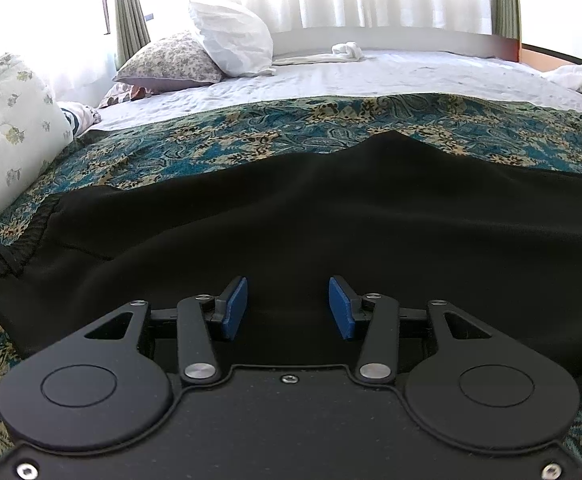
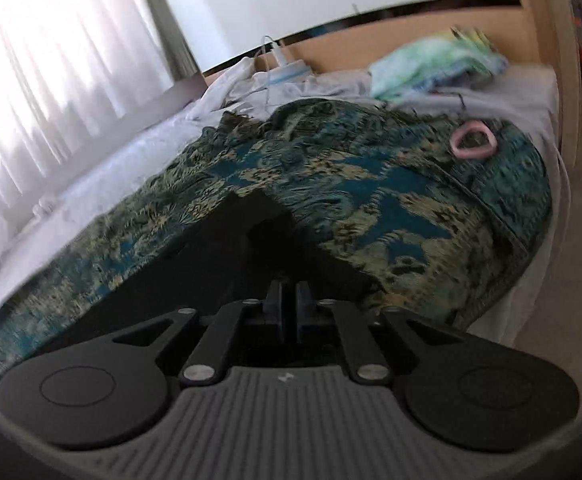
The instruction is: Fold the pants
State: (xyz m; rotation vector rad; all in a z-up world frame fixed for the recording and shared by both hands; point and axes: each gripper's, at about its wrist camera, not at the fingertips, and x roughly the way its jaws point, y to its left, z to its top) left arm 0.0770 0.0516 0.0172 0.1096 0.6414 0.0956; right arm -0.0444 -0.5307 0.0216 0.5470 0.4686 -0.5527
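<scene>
Black pants [image 1: 291,216] lie spread on a teal patterned bedspread [image 1: 219,136], with the elastic waistband [image 1: 19,236] at the left. My left gripper [image 1: 288,306] is open, its blue pads [image 1: 235,308] just above the pants, holding nothing. In the right wrist view the pants [image 2: 231,248] rise toward the camera. My right gripper [image 2: 290,308] is shut on a fold of the black cloth, lifting it off the bedspread [image 2: 371,184]. The view is blurred.
Pillows [image 1: 231,40] and a floral cushion [image 1: 7,120] lie on the white sheet [image 1: 371,76] at the left and back. A pink ring [image 2: 473,142], a green cloth bundle [image 2: 431,64] and the wooden bed frame [image 2: 551,60] are at the right.
</scene>
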